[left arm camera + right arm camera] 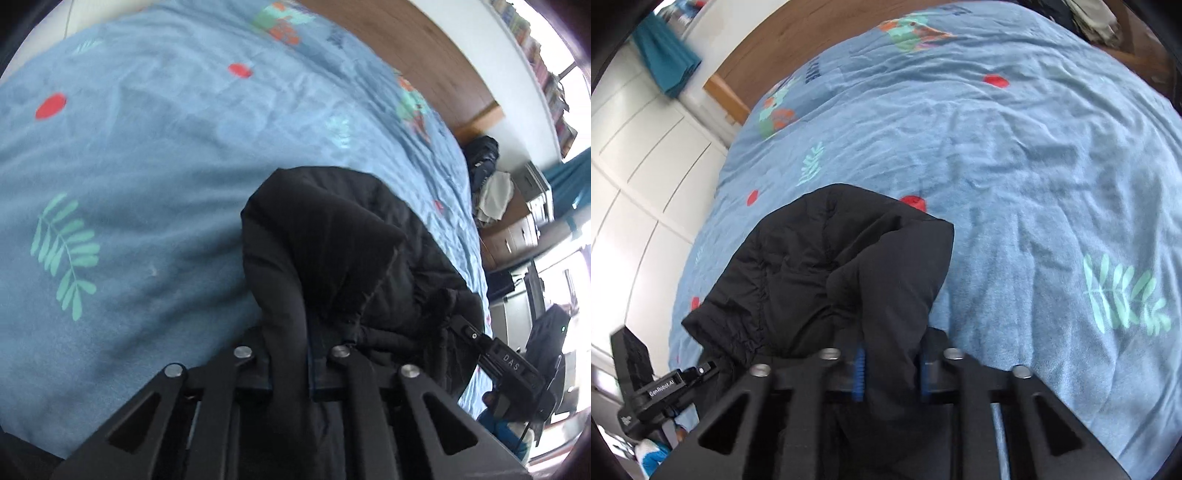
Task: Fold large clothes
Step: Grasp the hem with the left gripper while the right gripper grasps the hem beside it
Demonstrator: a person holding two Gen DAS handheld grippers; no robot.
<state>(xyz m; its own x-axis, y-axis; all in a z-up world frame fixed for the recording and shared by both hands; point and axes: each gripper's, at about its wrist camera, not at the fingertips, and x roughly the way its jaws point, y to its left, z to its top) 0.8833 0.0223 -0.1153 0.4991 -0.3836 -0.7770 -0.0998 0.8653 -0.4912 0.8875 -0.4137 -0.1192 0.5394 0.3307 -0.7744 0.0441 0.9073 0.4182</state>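
Black padded jacket (343,236), quilted and bunched, hangs lifted above the blue leaf-and-dot bedspread (147,155). Left gripper (290,365) is clamped on a fold; right gripper (892,373) pinches another fold likewise.

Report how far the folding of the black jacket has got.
Done: both tongs are clamped on the black jacket, the left tongs and right tongs each pinching bunched fabric. In hand: the jacket hangs crumpled between them over the blue bedspread. Left: spreading it flat and making every fold; none shows yet.
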